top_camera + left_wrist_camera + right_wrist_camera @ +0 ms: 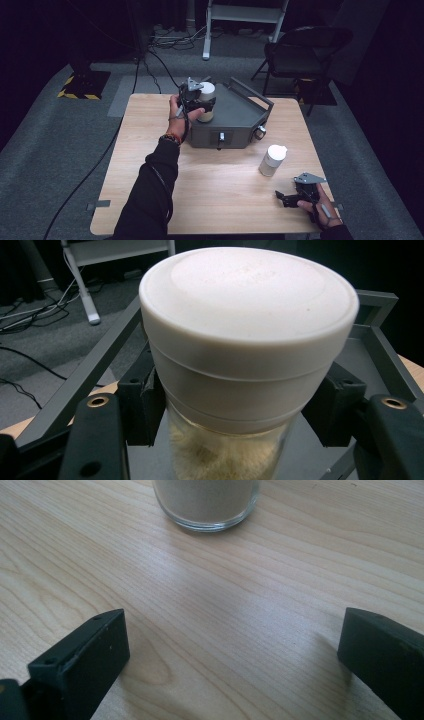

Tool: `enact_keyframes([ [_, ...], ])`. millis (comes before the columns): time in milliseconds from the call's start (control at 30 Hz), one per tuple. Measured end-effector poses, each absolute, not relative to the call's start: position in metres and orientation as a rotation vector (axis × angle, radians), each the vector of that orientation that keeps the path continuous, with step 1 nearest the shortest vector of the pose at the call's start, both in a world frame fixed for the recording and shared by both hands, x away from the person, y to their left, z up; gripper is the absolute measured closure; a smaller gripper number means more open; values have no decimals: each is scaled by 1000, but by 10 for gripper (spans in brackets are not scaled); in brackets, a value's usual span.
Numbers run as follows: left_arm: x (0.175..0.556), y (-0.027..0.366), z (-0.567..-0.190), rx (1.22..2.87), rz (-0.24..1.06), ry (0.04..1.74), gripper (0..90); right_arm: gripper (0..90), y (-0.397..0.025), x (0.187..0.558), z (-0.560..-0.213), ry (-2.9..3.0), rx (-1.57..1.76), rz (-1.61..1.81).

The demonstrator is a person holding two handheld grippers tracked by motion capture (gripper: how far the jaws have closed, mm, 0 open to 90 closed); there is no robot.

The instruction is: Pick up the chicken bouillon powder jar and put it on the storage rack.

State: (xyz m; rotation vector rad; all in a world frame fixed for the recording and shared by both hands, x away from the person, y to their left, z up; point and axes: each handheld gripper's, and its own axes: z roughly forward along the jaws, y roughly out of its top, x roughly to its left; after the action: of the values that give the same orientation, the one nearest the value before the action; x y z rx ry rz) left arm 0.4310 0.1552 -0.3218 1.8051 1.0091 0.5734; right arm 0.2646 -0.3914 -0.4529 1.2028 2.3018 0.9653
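The left gripper (200, 102) pinches a jar (240, 365) with a white lid. Its two black jaws press on the jar's sides, just under the lid. The jar is held over the left side of the dark grey tray (245, 112), at the far edge of the wooden table (225, 195). The right gripper (290, 197) rests low by the near right corner of the table with its jaws spread wide. A second jar (272, 160) stands upright near it, not touching.

White-lidded jar (235, 365) clamped between gripper (240, 410) jaws, above grey tray (370, 340).
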Motion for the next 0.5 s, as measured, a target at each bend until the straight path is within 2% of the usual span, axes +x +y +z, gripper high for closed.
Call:
enact_keyframes([
  [300, 433, 155, -327, 1809, 567, 1013, 314, 0, -391, 265, -453, 2302, 1202, 965],
  [500, 431, 154, -334, 1778, 569, 1041, 187, 0, -391, 265, -453, 2302, 1203, 966],
])
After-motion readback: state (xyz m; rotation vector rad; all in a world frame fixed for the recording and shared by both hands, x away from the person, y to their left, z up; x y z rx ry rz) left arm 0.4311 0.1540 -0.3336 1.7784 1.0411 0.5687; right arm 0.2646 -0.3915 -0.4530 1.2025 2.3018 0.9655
